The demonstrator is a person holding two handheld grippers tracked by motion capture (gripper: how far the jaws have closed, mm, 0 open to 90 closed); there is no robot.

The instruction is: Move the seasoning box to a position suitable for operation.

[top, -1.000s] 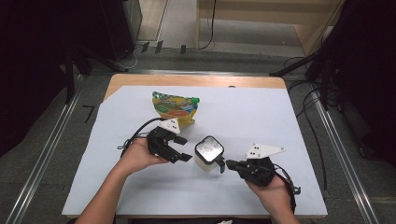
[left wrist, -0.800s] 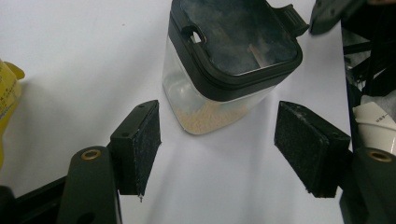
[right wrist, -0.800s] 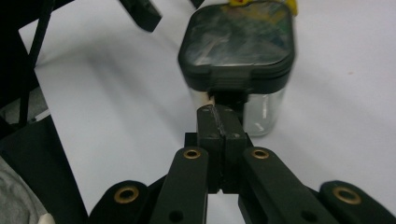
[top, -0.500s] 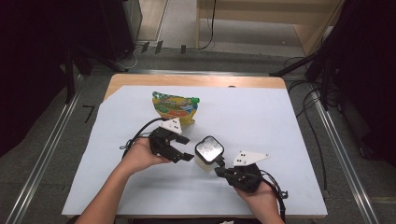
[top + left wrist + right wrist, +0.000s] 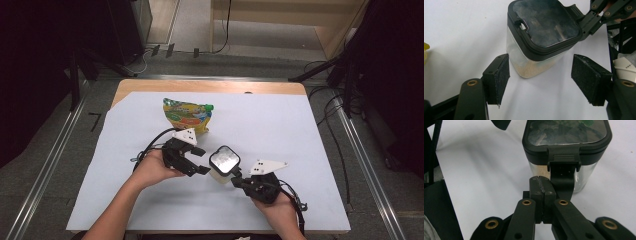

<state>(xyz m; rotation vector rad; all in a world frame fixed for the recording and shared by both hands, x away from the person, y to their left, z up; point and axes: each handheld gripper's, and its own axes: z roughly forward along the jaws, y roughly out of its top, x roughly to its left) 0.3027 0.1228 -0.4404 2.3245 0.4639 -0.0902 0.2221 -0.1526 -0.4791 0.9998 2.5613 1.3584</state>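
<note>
The jar's (image 5: 223, 165) base is hidden behind the closed right gripper (image 5: 541, 185), whose jaws are pressed together just below the lid's latch (image 5: 563, 167); nothing is seen held. The left gripper (image 5: 541, 76) is held open, jaws flanking the jar without touching. Farther off, a pouch (image 5: 187, 114) is seen lying flat.

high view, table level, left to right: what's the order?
left gripper → clear container with black lid → right gripper. The snack bag lies farther back, above the left gripper, so I left it out.
</note>
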